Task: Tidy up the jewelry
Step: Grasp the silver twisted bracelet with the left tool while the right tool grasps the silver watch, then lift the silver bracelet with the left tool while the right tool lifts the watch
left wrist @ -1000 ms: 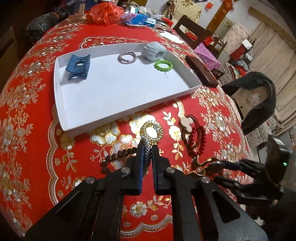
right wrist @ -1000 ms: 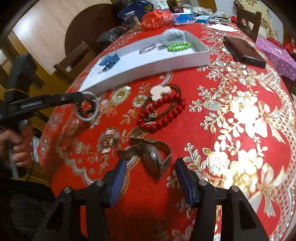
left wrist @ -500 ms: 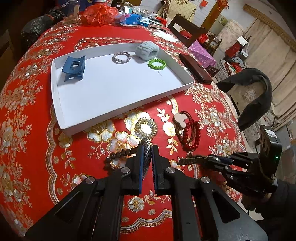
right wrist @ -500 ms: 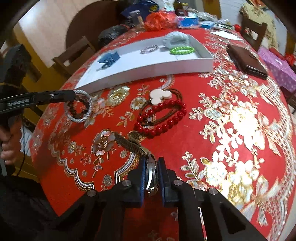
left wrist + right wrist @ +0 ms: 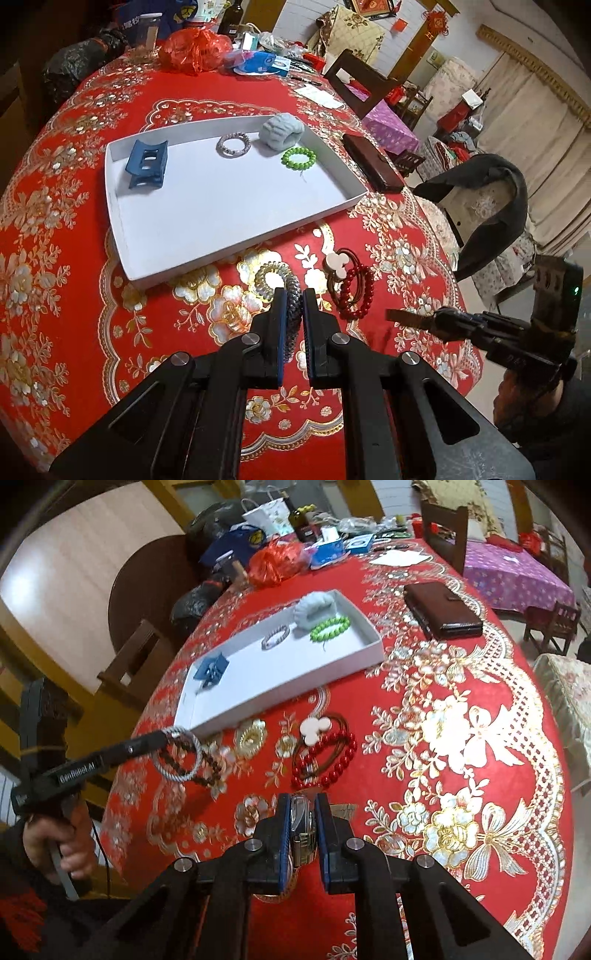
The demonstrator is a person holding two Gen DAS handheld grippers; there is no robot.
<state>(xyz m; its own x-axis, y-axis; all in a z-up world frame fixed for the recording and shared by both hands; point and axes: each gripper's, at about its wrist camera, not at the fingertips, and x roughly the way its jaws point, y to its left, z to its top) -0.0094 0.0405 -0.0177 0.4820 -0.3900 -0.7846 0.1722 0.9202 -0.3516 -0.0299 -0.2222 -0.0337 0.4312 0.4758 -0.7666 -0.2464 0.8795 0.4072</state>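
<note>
Red floral surface, white tray mid-way. Left tongs clamped on grey braided ring, mostly hidden. Right tongs clamped on wristwatch, strap partly hidden.

A second ago the right gripper stands with its jaws apart around the metal-banded wristwatch lying on the red floral bench; now it is clamped on the watch and carries it clear of the cloth. The left gripper, gripping the grey braided cord bracelet, is higher over the bench, and the bracelet now hangs free of the dark brown bead string.
</note>
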